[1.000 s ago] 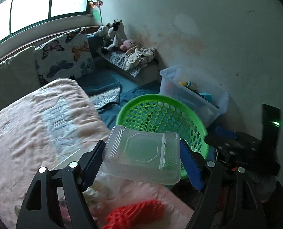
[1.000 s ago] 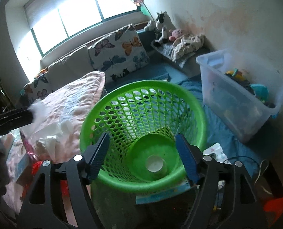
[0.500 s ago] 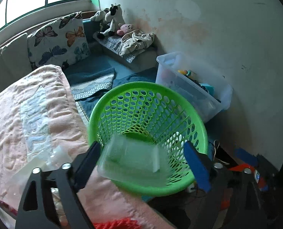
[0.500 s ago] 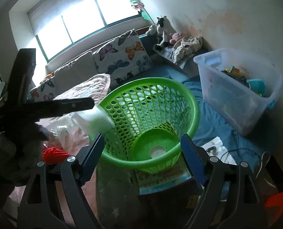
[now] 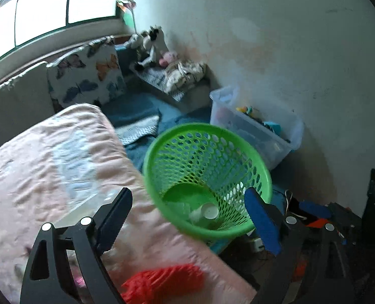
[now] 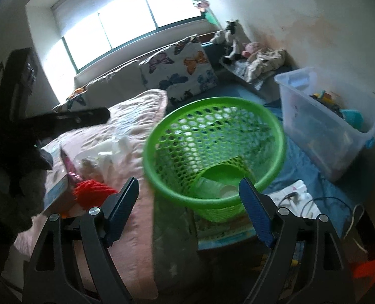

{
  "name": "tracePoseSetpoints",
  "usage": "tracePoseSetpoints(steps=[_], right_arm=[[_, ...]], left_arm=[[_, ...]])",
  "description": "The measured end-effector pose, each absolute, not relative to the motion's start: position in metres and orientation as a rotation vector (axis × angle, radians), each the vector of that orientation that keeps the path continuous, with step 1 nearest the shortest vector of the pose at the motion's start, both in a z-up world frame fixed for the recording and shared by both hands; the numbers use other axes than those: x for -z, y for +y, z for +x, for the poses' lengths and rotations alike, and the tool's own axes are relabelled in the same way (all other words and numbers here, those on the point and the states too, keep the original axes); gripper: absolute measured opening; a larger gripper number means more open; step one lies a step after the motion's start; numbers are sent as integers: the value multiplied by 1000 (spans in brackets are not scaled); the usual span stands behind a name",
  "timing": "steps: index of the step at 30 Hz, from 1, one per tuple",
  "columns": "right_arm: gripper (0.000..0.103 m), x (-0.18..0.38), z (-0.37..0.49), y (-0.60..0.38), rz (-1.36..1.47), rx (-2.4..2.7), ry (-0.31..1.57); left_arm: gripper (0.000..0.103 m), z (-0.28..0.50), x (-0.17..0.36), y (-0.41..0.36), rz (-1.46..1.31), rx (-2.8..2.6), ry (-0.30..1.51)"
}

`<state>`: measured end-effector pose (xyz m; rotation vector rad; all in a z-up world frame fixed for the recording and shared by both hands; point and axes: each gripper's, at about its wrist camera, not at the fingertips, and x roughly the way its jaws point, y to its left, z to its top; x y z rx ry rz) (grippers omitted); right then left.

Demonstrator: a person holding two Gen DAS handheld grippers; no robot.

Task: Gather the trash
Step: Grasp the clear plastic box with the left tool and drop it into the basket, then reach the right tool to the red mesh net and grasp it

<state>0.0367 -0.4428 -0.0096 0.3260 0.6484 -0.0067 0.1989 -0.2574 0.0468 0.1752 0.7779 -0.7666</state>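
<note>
Between pickups: left tool [image 5: 187,217] spread wide and empty above the near rim of the green basket [image 5: 162,197]; right tool [image 6: 188,200] likewise wide and empty, basket at its 12 o'clock. Trash already collected, a clear plastic container [image 6: 207,186] and a white cup [image 5: 209,211], lying at the basket bottom; remaining litter, crumpled clear wrappers [image 6: 104,157] and a red mesh bundle [image 6: 91,190], scattered on the pink bed [image 5: 48,152] at 9 to 10 o'clock of the right tool. Next move, by judgement: swing either tool back over the bed, centre one loose piece between the pads, close, carry to the basket.
</note>
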Motion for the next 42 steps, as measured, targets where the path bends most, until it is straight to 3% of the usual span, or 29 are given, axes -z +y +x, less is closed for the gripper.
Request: tracePoseSetpoints(steps=[9,33,42], right_arm=[[81,13,51,-393,282,-112,693],[81,45,122,-284,-3,-369,790],[71,61,140,-275,-40,-354,829]], left_arm=[[87,173,-64,-180,129,681,721],[87,129,-14,-24,-5,460,774],[87,128,10,-18,48,480,810]])
